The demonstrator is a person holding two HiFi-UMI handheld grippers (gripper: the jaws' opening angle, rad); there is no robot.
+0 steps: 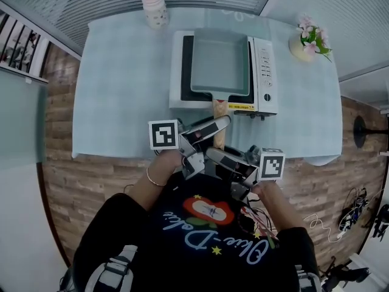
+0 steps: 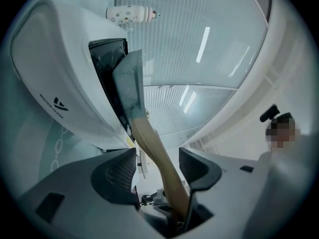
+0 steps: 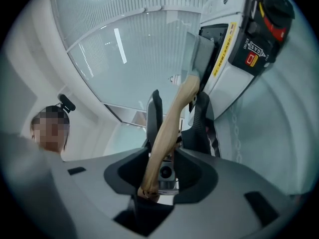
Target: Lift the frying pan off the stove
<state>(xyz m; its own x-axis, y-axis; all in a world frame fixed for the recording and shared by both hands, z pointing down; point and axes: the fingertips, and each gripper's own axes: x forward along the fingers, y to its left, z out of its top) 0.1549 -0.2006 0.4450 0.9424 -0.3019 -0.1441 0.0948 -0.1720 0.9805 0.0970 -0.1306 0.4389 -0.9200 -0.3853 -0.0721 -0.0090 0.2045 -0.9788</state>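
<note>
A rectangular grey-green frying pan (image 1: 222, 62) rests on a white portable stove (image 1: 265, 72), and its wooden handle (image 1: 219, 109) points toward me. My left gripper (image 1: 222, 124) reaches in from the left and straddles the handle partway along. In the left gripper view the handle (image 2: 154, 148) runs between the left gripper's (image 2: 157, 171) jaws, with a gap at the left pad. My right gripper (image 1: 213, 156) comes from the right at the handle's free end. In the right gripper view the handle (image 3: 169, 128) lies between the right gripper's (image 3: 162, 176) jaws, with a gap at the right pad.
The stove stands mid-table on a light blue cloth (image 1: 121, 102). A patterned bottle (image 1: 155, 8) is at the far edge, and a vase of pink flowers (image 1: 307, 41) is at the far right. The stove's control panel faces right. Wooden floor surrounds the table.
</note>
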